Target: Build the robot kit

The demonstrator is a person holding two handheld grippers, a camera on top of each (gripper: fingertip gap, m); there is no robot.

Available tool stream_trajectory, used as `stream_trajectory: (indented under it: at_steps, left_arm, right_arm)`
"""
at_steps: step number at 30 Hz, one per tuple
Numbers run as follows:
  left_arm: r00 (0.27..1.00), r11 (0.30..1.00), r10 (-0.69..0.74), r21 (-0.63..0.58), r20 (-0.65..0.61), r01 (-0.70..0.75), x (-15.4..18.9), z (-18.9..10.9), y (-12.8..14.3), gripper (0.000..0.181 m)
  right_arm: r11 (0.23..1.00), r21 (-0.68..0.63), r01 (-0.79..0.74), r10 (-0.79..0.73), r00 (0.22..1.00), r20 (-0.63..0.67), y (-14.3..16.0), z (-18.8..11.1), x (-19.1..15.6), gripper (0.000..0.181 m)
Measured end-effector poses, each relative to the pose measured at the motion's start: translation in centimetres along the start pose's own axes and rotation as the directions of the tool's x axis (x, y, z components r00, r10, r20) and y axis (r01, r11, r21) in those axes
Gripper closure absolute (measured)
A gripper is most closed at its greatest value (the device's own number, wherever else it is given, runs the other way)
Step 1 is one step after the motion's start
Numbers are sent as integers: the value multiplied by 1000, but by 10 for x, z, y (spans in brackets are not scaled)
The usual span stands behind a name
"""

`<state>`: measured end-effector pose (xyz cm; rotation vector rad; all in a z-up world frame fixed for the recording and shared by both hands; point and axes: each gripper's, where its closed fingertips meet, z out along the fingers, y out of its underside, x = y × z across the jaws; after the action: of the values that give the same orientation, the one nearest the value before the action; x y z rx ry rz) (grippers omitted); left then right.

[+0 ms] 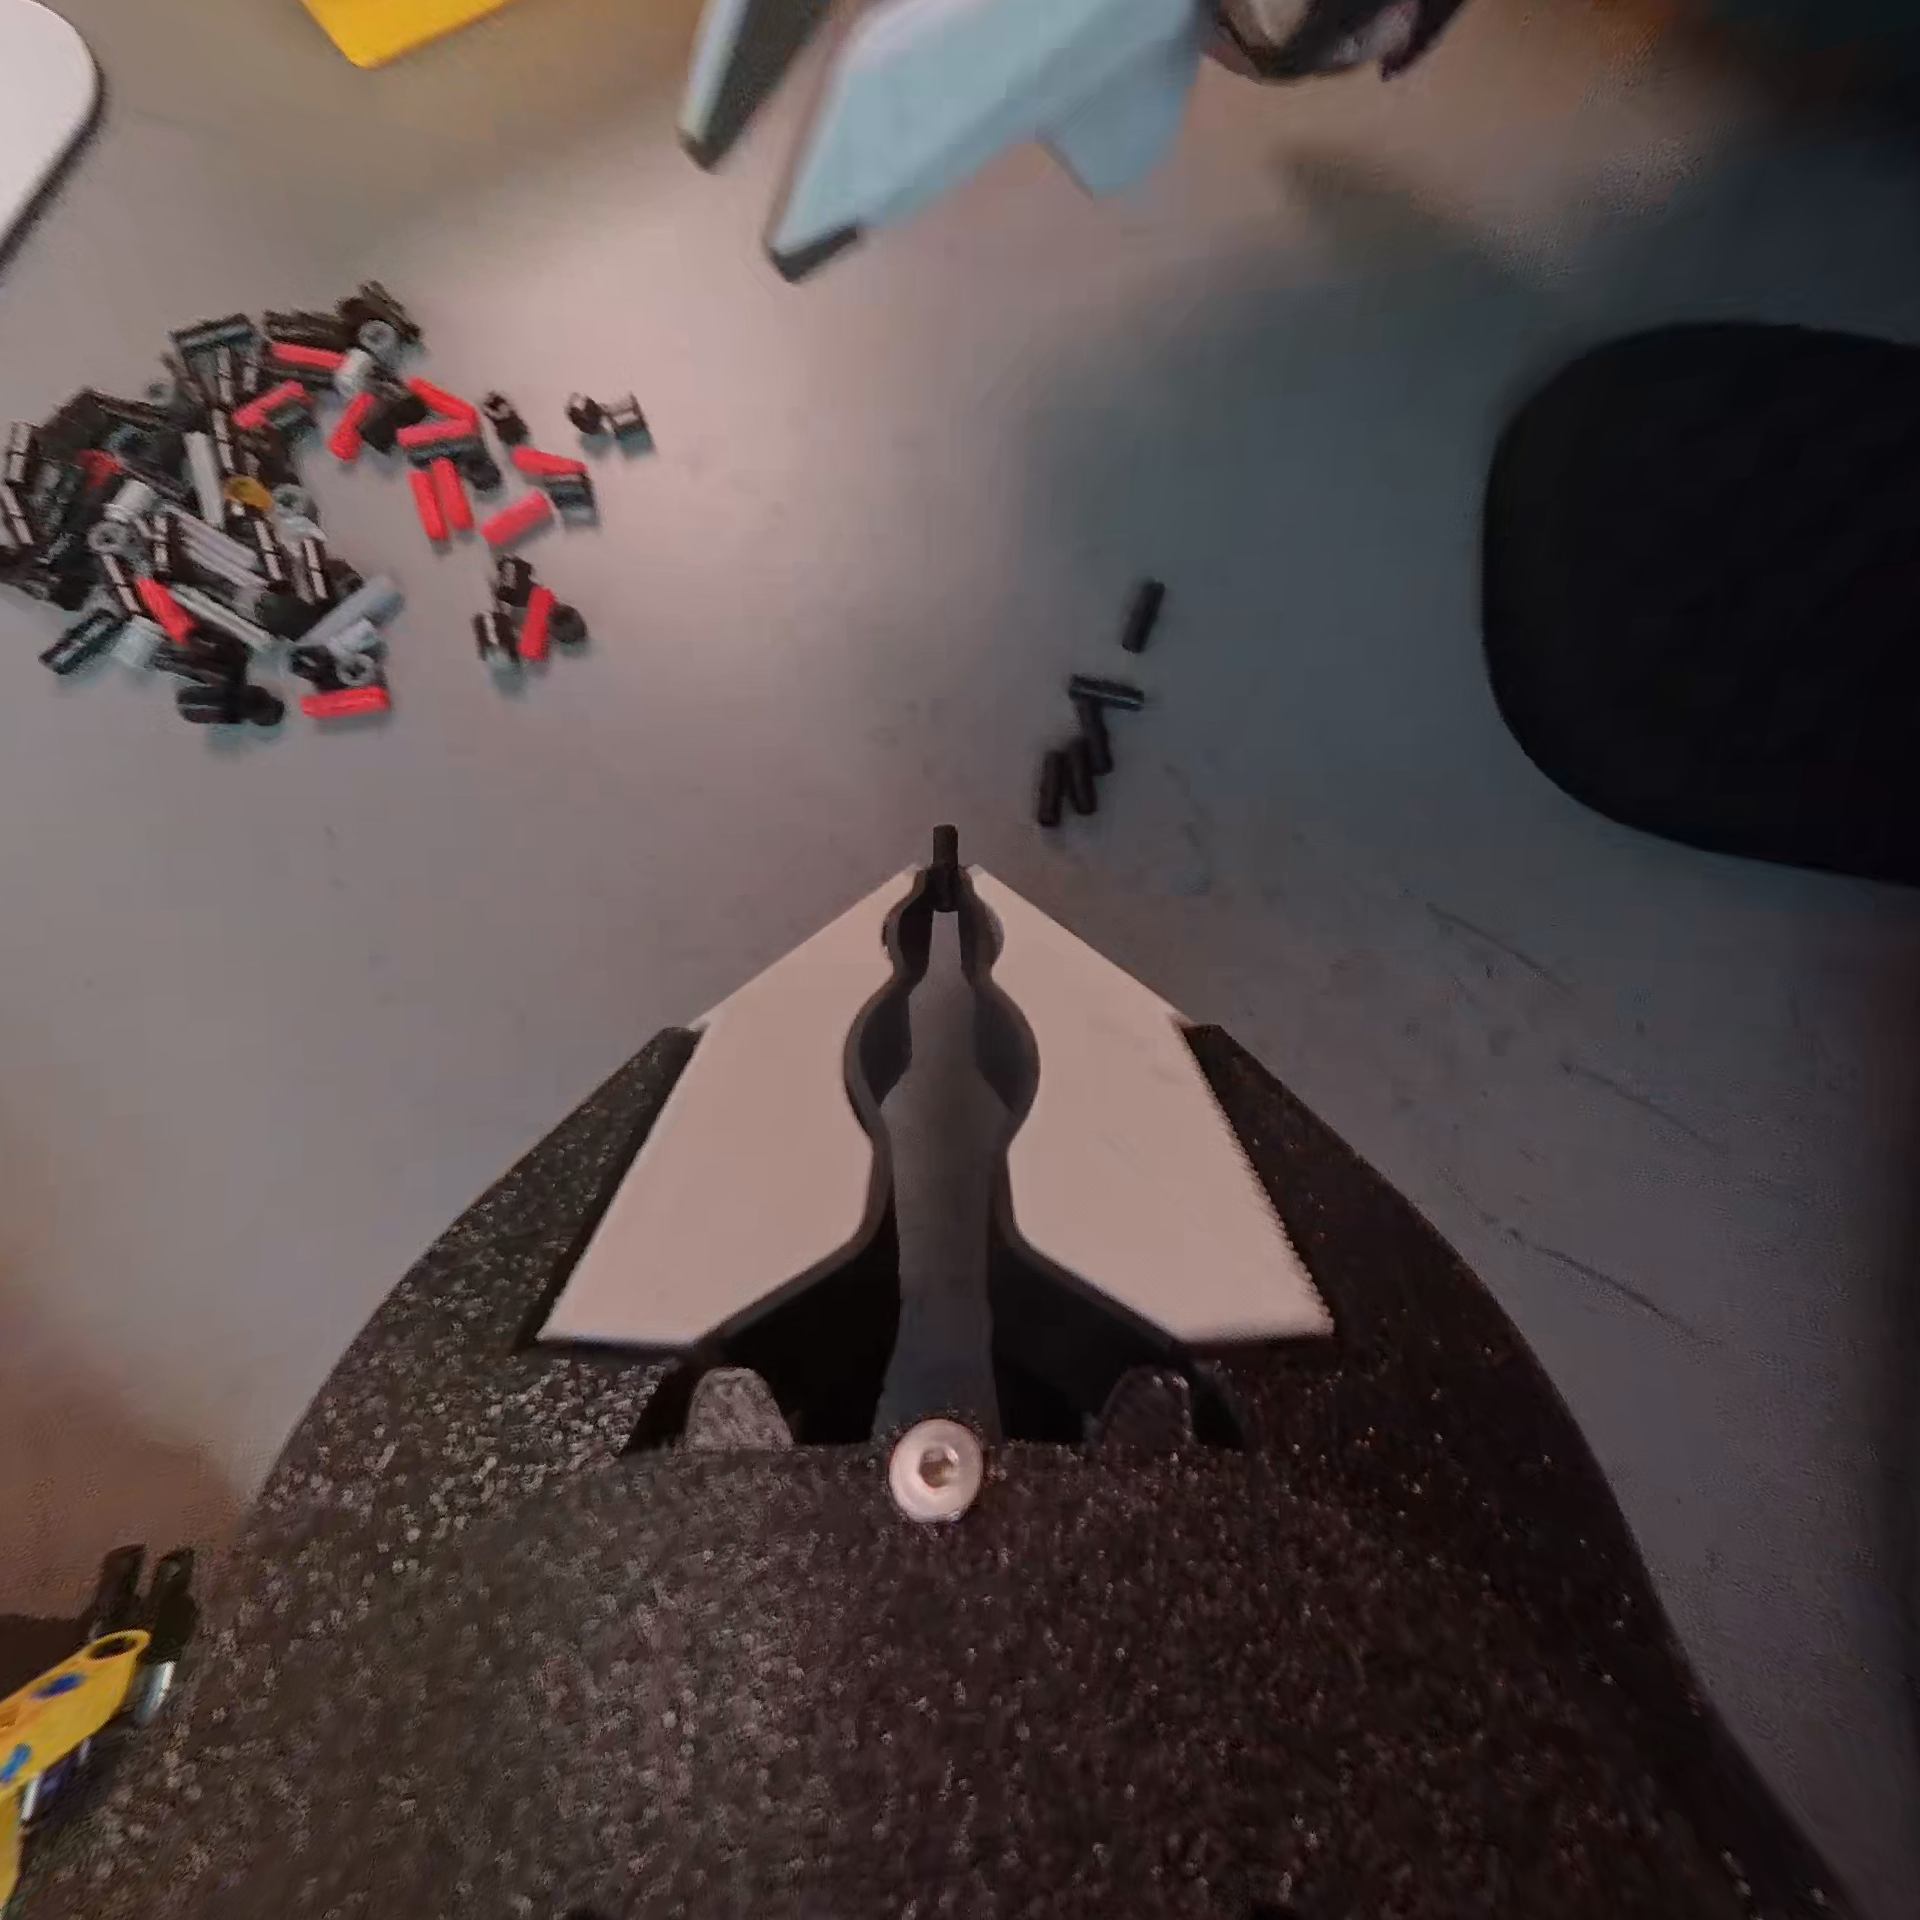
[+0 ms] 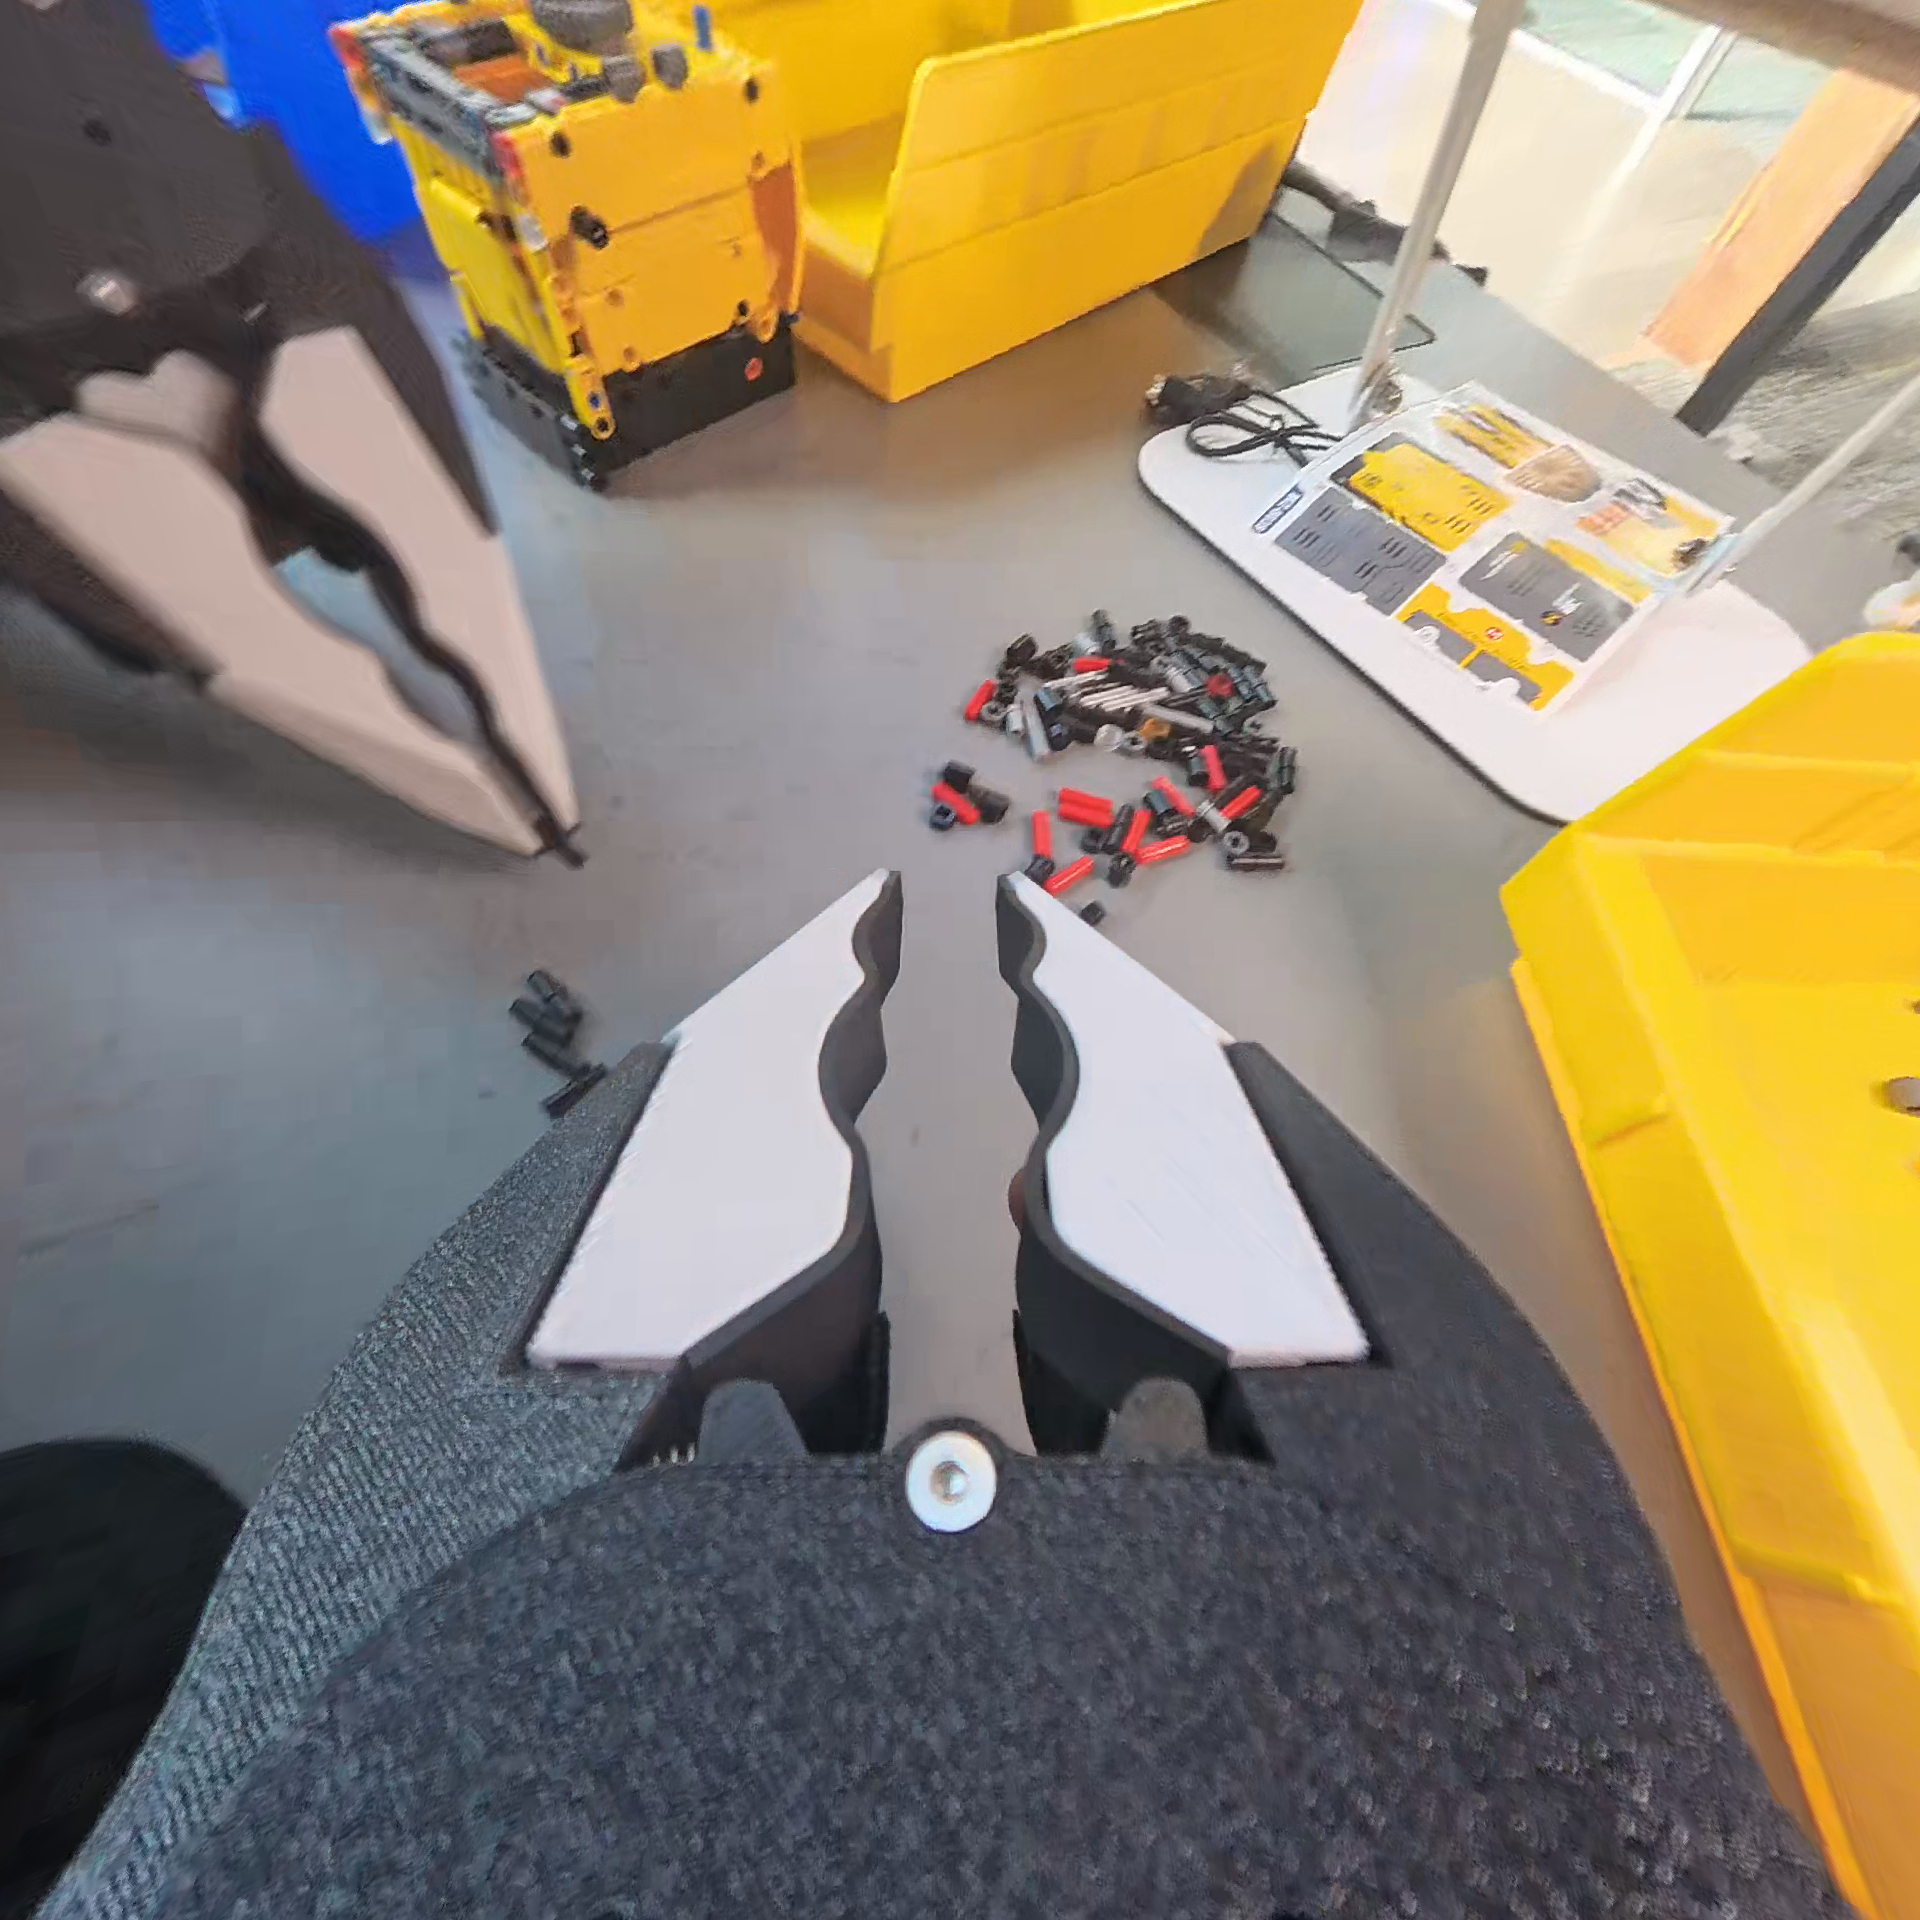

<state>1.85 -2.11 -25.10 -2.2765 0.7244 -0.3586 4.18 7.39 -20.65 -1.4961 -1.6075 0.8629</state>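
Left wrist view: left gripper point(image 1: 943, 883) clenched on a small black pin point(image 1: 944, 854), tip of the pin poking out past the closed white fingers point(image 1: 790, 1122), held above a grey tabletop point(image 1: 727, 831). Just ahead and to the right, a loose cluster of black pins point(image 1: 1086, 748) lying on the table, a few touching, one apart farther up. Well off to the upper left, a heap of black, red and grey building pieces point(image 1: 260, 520). At the top edge, blurred, the pale fingers of the other tool. At the right, a dark rounded shape point(image 1: 1714, 603), too dim to identify. At the lower left corner, part of a yellow brick model point(image 1: 73, 1683). Right wrist view: right gripper point(image 2: 948, 894) released, fingers parted with bare table showing between them, nothing gripped, tips near the closest red pieces of the heap point(image 2: 1132, 758). Seen here at the left, the left gripper point(image 2: 556, 836) tilted downward, black pin point(image 2: 566, 854) pinched at its tip, just above the table. Black pin cluster point(image 2: 551, 1029) beside the right tool's left finger. Farther back, the yellow brick model point(image 2: 603, 229) standing upright beside a yellow bin point(image 2: 1039, 208); another yellow bin point(image 2: 1714, 1039) at the right edge; a printed sheet point(image 2: 1486, 540) on a white board point(image 2: 1351, 665) behind the heap.
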Motion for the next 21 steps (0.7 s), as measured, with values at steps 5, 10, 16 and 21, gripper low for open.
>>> stream_trajectory:
  at_steps: [5, 10, 16, 21]
  left_arm:
    - [998, 997, 64, -40, -27, -65, 19, 4, 22, 177]
    - [997, 997, 74, -7, -37, -74, 17, 0, 22, 162]
    - [998, 982, -51, 181, -30, 55, -4, -23, 4, 155]
    - [990, 947, -140, 293, -6, 135, -24, -37, -5, 155]
  right_arm:
    - [1000, -28, 10, -11, 1000, -23, -32, 44, 23, 164]
    - [992, -109, 55, -51, 998, 36, -45, 102, 34, 164]
    - [959, -262, 110, -89, 992, 91, -31, 147, 43, 169]
    - [921, -371, 122, -80, 989, 127, -16, 157, 47, 174]
